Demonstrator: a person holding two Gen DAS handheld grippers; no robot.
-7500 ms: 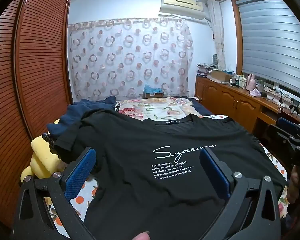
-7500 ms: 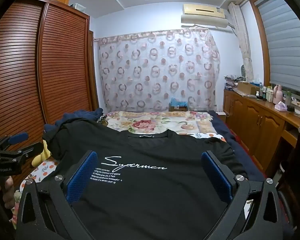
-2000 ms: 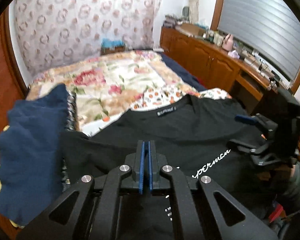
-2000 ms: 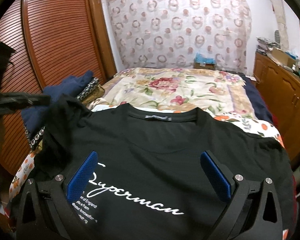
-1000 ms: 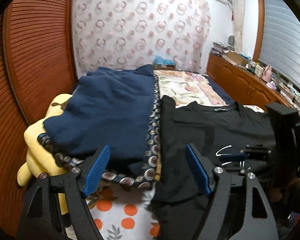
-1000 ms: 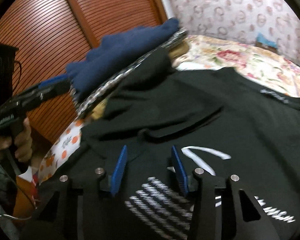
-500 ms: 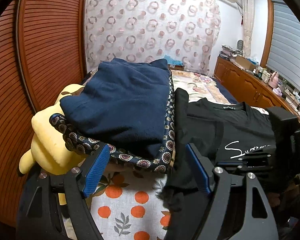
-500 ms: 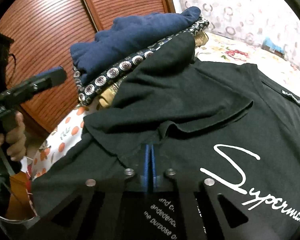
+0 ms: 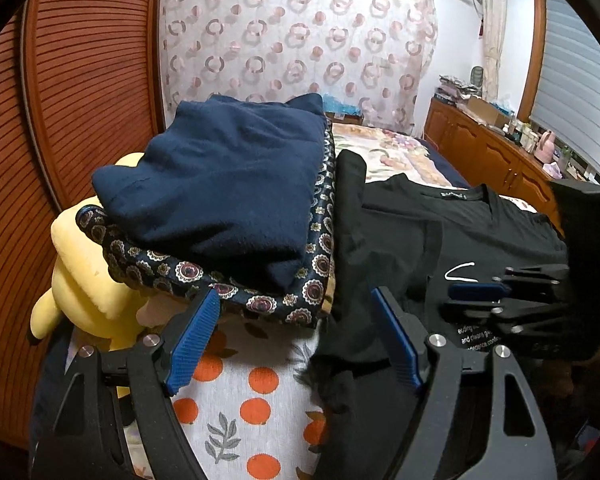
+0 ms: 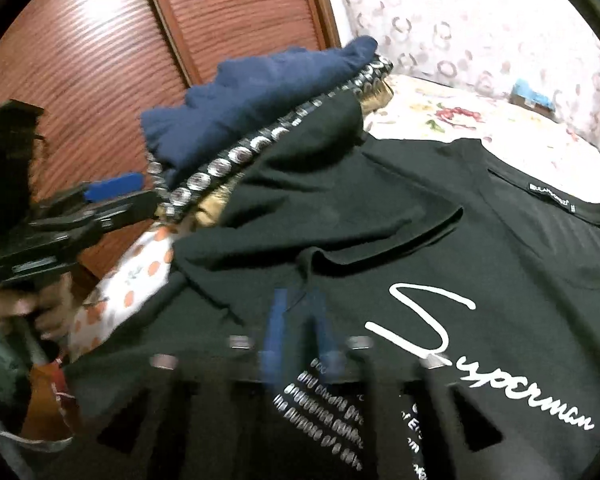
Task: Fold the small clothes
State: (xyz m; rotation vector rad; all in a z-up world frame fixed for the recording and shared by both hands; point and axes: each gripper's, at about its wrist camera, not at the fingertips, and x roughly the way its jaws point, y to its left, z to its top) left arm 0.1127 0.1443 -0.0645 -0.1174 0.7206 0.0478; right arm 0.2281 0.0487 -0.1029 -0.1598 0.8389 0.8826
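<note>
Our left claw point(image 9: 296, 344) is black with ribbed blue pads point(image 9: 190, 338) and silver screws; our right claw point(image 10: 298, 332), blurred, looks alike.

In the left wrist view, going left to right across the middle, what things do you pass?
Wooden wardrobe door → yellow plush toy → folded navy garment → black T-shirt → right hand-held gripper.

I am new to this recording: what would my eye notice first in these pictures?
First, the black T-shirt with white "Superman" script, spread across the bed with one sleeve folded inward. Left of it, a folded navy garment tops a pile above a yellow plush toy.
</note>
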